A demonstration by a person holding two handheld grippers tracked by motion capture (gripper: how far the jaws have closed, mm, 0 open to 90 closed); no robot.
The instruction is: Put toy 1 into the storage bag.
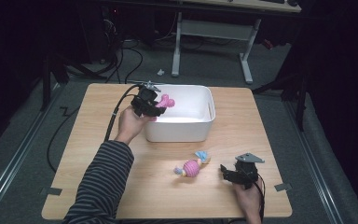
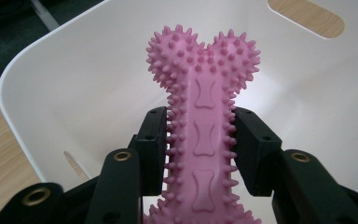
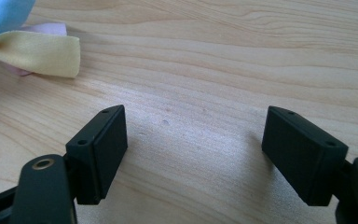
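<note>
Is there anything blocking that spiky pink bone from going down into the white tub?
Nothing visible does. The left hand-held gripper grips the pink bone toy over the white tub, past its near rim, and the tub's floor below looks bare. The candy-shaped toy lies on the table, outside the tub.

Left gripper [image 1: 154, 106] holds a pink bone toy [image 1: 166, 101] over the near-left corner of the white bin [image 1: 179, 130]. Right gripper [image 1: 230, 173] rests on the table [image 1: 98, 158] at near right, just beside a pink-and-blue plush toy [image 1: 192, 166], not touching it.
</note>
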